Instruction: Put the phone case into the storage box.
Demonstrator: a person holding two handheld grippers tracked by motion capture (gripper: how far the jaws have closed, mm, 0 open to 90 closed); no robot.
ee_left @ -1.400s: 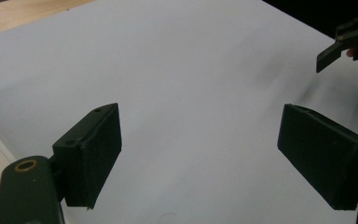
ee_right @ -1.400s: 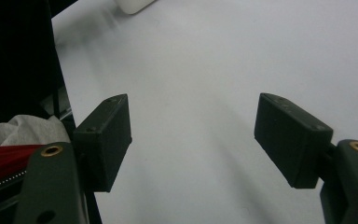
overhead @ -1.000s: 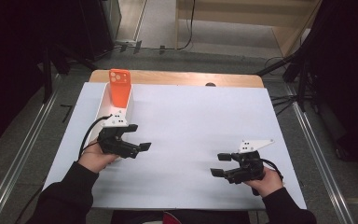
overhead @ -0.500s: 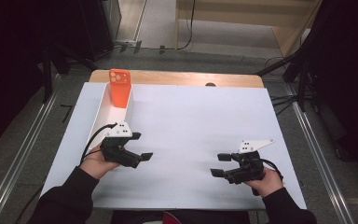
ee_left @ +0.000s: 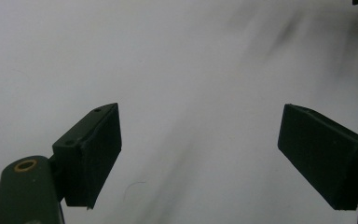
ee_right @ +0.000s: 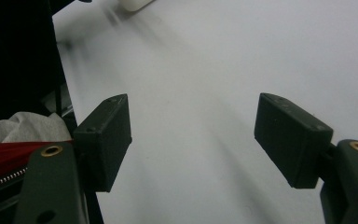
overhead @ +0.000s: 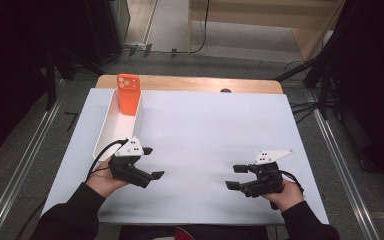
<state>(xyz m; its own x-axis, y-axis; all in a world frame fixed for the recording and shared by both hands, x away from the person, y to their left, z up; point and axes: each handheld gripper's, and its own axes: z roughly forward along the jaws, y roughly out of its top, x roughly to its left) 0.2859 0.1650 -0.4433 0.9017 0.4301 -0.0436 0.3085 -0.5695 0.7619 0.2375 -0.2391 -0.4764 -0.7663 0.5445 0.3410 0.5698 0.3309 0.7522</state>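
**Operator:** High view first: the orange phone [overhead: 128, 94] stands leaning at the far end of the white tray [overhead: 106, 131], its top poking above the rim and its camera cluster facing me. The tray sits along the left edge of the white mat [overhead: 205, 125], running front to back. My left gripper [overhead: 151, 162] hovers just past the tray's near end, jaws spread, nothing between them.

**Spotter:** So which step do you reckon you're in?

**Operator:** I'd call it a rest pose with the phone parked in the tray. Neither hand is reaching for anything. My right gripper [overhead: 236, 177] sits well apart on the right side of the mat, jaws also released and empty. In the left gripper view I see both pads [ee_left: 95, 156] over bare mat; the right gripper view likewise shows pads [ee_right: 107, 140] over bare mat.

**Spotter:** And the next move?

**Operator:** If I go for the phone, my left hand needs to travel forward along the tray and come down on the phone's exposed top, since the tray walls guard its lower part.

**Spotter:** Room to work?

**Operator:** Plenty across the middle of the mat. I'd mind the tray's near corner beside my left hand, the wooden table edge [overhead: 190, 84] beyond the phone, and the mat's near edge by my wrists.
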